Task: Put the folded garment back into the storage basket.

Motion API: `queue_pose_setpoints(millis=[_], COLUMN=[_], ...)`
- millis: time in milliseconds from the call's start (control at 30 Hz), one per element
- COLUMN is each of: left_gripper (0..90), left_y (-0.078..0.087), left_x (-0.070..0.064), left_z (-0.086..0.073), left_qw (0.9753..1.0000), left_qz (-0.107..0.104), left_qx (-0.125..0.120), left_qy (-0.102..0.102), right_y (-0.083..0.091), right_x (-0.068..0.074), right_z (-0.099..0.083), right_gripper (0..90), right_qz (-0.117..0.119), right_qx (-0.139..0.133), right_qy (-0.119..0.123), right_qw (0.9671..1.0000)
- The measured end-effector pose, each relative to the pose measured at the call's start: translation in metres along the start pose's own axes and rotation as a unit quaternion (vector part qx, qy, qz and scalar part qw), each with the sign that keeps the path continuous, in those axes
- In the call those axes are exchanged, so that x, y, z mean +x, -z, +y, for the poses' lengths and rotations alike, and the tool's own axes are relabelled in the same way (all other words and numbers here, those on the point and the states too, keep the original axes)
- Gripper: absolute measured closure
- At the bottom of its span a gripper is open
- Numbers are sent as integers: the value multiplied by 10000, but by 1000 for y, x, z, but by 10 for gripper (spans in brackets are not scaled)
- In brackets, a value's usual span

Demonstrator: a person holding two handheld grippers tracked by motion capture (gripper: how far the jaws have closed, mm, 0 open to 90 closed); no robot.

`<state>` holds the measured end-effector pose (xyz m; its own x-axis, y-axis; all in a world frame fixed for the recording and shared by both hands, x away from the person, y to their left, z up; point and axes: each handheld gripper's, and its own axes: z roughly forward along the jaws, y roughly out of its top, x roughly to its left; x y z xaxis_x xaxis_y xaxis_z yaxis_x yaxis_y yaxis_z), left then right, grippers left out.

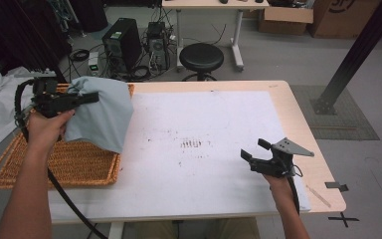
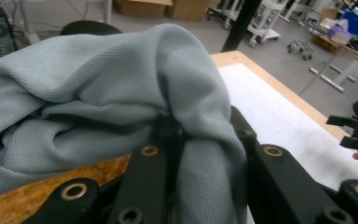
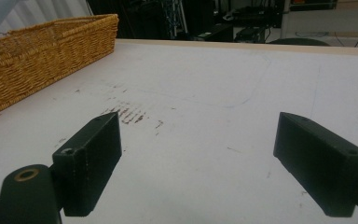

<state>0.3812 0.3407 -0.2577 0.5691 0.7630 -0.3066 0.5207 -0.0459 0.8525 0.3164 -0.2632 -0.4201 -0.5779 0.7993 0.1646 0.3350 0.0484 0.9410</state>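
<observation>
Grey cloth (image 1: 102, 117), unlabelled, pinched by left tool (image 1: 87, 98).

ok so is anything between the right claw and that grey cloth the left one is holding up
Nothing visible is. The grey cloth hangs from the left claw over the wicker basket. Between it and the open right claw lies only bare, scuffed white table surface.

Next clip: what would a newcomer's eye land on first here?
First, the grey cloth hanging from the left gripper, lifted over the wicker basket at the table's left edge. Next, the right gripper with its jaws wide open, low over the white mat near the right front corner. Faint dark smudges mark the mat's middle.
</observation>
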Motion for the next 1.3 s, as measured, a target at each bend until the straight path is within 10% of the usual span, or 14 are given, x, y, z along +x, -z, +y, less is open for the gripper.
queue_pose_setpoints(millis=[200, 267, 367, 433, 1300], left_gripper=[740, 703, 242, 133, 122], left_y=[13, 15, 22, 28, 4], left_x=[18, 24, 32, 35, -22], left_z=[-6, -10, -20, -26, -52], left_qw=[9998, 9985, 9877, 9804, 9887], left_qz=[183, 532, 1531, 1942, 1293], left_qx=[24, 118, -197, -233, -755], left_qy=[107, 77, 250, 233, 28], right_y=[-4, -5, -7, -7, -2], right_x=[4, 5, 5, 6, -1], right_z=[3, 3, 2, 1, 3], right_gripper=[146, 146, 147, 147, 142], right_qz=[8, 1, 22, 102, 262], right_qx=[36, 52, 85, 76, -143], right_qy=[32, 47, 37, -23, -39], right_qw=[10000, 10000, 10000, 9999, 9995])
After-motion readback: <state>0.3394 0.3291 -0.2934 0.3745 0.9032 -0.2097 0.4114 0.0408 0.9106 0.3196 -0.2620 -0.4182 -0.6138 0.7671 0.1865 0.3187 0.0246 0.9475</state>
